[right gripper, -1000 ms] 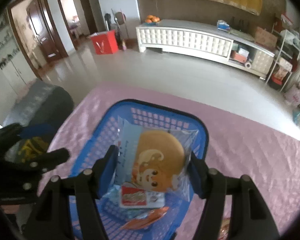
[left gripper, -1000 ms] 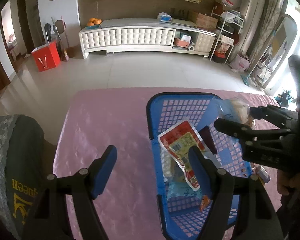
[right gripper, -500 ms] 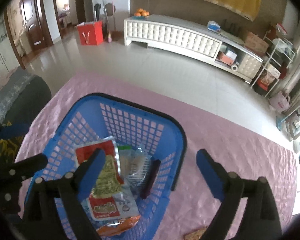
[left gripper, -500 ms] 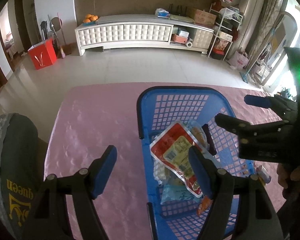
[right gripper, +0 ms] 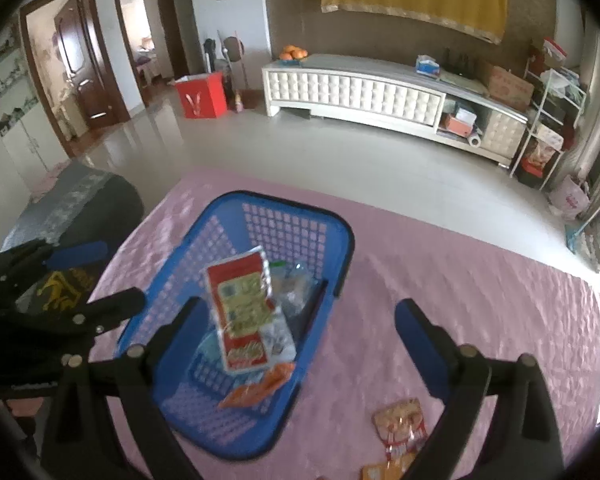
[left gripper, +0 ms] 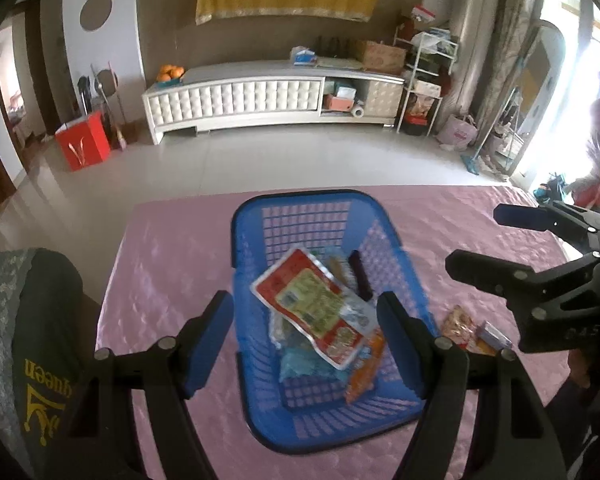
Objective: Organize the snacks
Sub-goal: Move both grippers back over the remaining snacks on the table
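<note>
Left wrist view: basket blurred; left hand-held gripper wide, empty; right hand-held gripper opening, empty.

The pink worktop lies bare and passable right of the blue basket, whose walls and piled snack packets block its middle (loose packets clutter the near right), while a dark cushion crowds the left edge.
</note>
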Demonstrator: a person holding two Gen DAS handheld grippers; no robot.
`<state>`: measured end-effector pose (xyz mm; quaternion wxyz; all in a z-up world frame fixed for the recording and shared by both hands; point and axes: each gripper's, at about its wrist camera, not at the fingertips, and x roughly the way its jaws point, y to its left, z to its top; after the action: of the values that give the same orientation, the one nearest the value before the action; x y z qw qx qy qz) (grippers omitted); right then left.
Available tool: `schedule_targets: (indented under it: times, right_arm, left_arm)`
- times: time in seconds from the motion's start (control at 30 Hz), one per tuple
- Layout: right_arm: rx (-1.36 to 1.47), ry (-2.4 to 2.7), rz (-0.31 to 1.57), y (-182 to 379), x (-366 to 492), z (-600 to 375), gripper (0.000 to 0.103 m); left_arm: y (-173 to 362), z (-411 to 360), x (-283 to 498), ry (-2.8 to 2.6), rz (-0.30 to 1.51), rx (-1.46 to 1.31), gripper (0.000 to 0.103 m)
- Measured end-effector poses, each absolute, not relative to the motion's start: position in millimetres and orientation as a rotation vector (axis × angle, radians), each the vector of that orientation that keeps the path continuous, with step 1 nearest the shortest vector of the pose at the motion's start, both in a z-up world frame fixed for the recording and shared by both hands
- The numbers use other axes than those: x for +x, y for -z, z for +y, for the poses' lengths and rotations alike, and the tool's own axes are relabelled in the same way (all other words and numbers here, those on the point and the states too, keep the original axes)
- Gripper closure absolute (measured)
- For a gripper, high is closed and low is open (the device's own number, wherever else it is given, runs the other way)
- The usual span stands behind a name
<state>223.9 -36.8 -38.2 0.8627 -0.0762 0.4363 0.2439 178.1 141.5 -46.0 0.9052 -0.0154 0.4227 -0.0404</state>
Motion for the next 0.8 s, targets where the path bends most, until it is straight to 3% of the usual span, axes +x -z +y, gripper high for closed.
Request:
schedule_targets:
  times: [0.4, 0.8]
  right_arm:
    - [-0.152, -0.504, 0.892, 23.3, 166.5, -95.2, 0.001]
    - [-0.151, -0.439, 0.903, 48.3, 137.8, -157.1, 0.001]
  left_arm:
    - [31.5, 74.0, 134.7, 0.157, 0.851, -0.002, 0.031]
    - [66.2, -7.7, 115.5, 0.236, 0.907, 0.038, 0.031]
